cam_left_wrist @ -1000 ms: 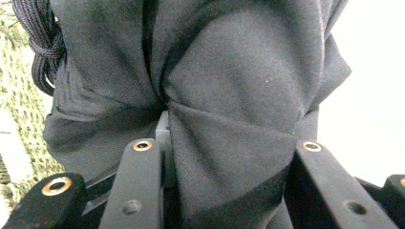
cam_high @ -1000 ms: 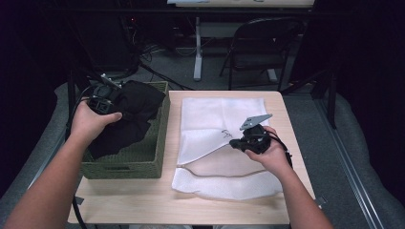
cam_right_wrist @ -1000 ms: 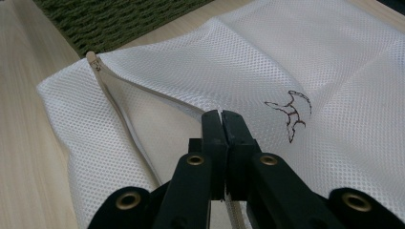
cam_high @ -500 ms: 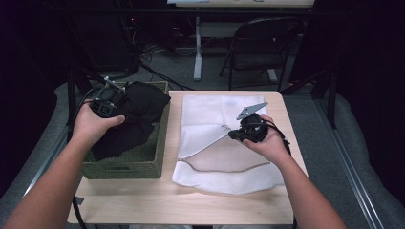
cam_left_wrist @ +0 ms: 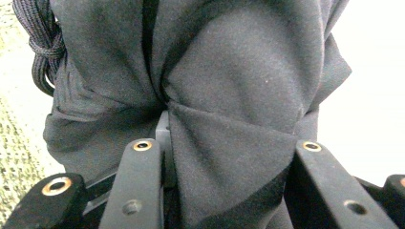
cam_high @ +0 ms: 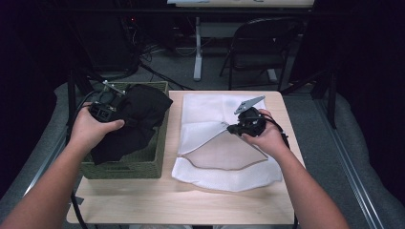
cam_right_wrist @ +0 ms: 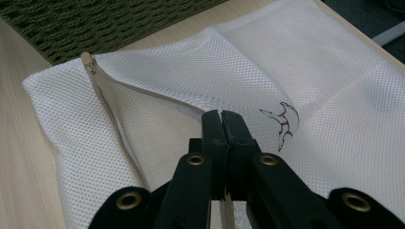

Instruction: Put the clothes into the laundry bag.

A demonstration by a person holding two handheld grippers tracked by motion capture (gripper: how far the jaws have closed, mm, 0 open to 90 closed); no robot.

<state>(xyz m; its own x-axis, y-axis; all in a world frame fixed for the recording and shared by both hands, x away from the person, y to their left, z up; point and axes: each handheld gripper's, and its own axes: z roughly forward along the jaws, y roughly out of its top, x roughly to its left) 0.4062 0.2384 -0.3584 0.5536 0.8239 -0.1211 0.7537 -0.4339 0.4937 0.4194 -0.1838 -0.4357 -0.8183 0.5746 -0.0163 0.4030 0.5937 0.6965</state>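
Note:
A black garment (cam_high: pixel 143 112) lies bunched in a green woven basket (cam_high: pixel 124 167) at the table's left. My left gripper (cam_high: pixel 117 113) is shut on a fold of it, and the dark cloth (cam_left_wrist: pixel 229 71) bulges between the jaws of the left gripper (cam_left_wrist: pixel 222 148). A white mesh bag (cam_high: pixel 205 107) lies flat to the right of the basket. My right gripper (cam_high: pixel 230 128) is shut on the bag's upper zipper edge and holds that layer up, so the mouth gapes. In the right gripper view the right gripper (cam_right_wrist: pixel 222 117) pinches the mesh (cam_right_wrist: pixel 334 95) with its jaws together.
The wooden table (cam_high: pixel 143 200) has bare wood in front of the basket and bag. The bag's zipper strip (cam_right_wrist: pixel 102 95) runs along its open mouth. A black cord (cam_left_wrist: pixel 38 43) hangs off the garment. A folding chair (cam_high: pixel 258 47) stands behind the table.
My right gripper has risen and shifted toward the far side with the bag's upper layer, opening its mouth wider. The left hand has stayed put on the garment.

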